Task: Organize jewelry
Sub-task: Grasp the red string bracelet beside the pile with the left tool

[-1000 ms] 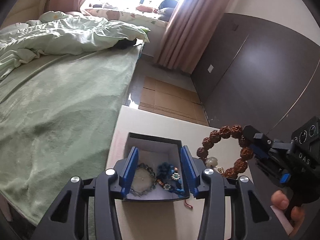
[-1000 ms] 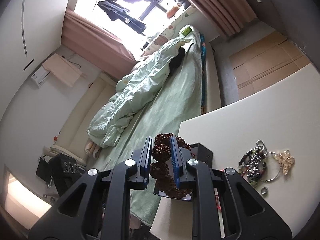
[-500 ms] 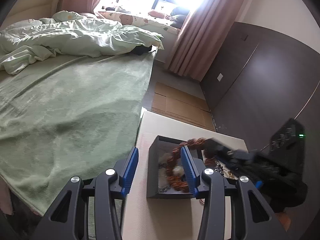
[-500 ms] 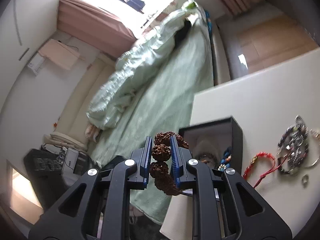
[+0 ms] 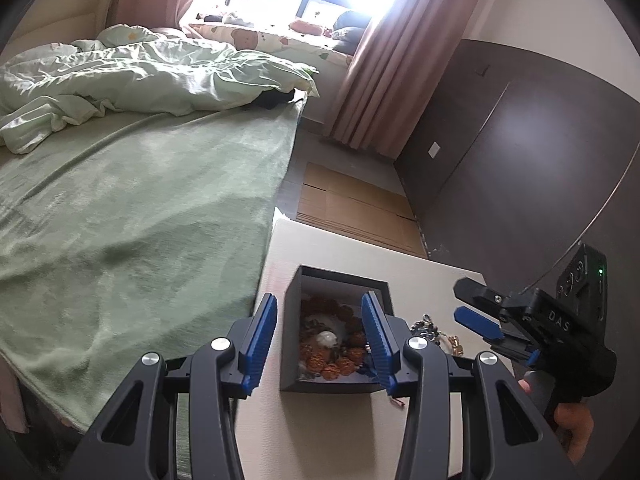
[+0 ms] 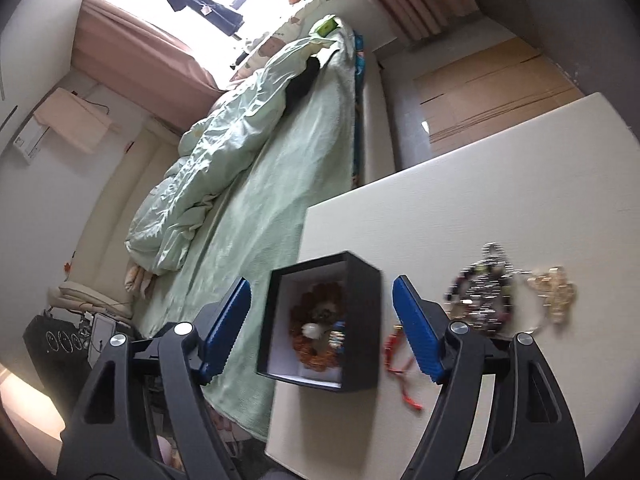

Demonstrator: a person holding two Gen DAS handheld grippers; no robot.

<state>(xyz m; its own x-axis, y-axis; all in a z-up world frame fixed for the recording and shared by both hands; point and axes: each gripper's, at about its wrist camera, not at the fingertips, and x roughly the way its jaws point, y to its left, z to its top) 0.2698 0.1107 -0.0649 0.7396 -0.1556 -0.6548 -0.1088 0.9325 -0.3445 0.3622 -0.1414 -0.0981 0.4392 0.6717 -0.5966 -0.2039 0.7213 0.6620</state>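
A black jewelry box stands on the white table near its bed-side edge. A brown seed-bead bracelet lies inside it, on top of other pieces. My left gripper is open, its fingers on either side of the box's left part. My right gripper is open and empty above the box; it also shows in the left wrist view, to the right of the box.
A dark beaded bracelet, a gold butterfly piece and a red cord lie on the table right of the box. A green bed runs along the table's left edge. A dark wardrobe stands at the right.
My right gripper has opened and let go of the brown bead bracelet, which now lies in the box. The right gripper has pulled back to the right.
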